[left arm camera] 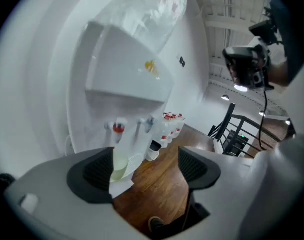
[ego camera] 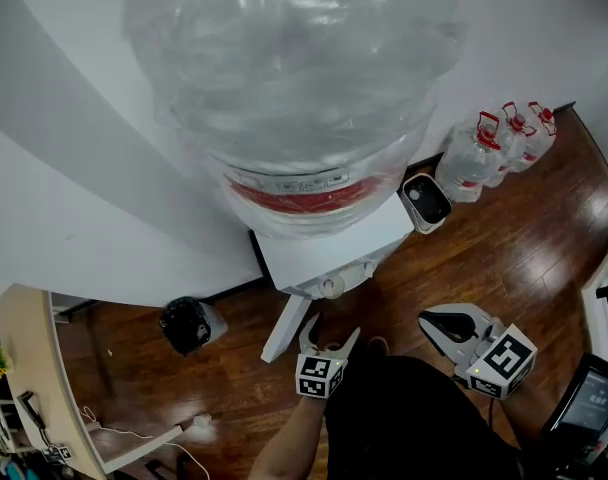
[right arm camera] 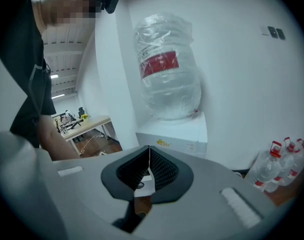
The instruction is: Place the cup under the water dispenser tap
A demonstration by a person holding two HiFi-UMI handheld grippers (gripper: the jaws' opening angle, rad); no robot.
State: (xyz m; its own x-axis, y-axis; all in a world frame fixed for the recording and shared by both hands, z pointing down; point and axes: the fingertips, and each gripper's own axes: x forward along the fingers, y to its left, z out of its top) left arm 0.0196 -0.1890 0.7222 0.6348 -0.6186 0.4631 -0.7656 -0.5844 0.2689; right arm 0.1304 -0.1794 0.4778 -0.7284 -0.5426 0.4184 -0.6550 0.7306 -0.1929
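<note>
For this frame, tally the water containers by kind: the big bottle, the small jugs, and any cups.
large dispenser bottle: 1
red-capped jugs on the floor: 3
cup: 1
Total: 5

The dark wooden floor (ego camera: 524, 238) carries the white water dispenser (ego camera: 324, 248) against the wall. Just beside it sits a small white box (ego camera: 425, 201) with a dark face. Further along the wall stand clear water bottles (ego camera: 494, 148) with red caps. To the left are a black round object (ego camera: 187, 324), a loose white cable (ego camera: 134, 433) and a light table (ego camera: 29, 368).
</note>
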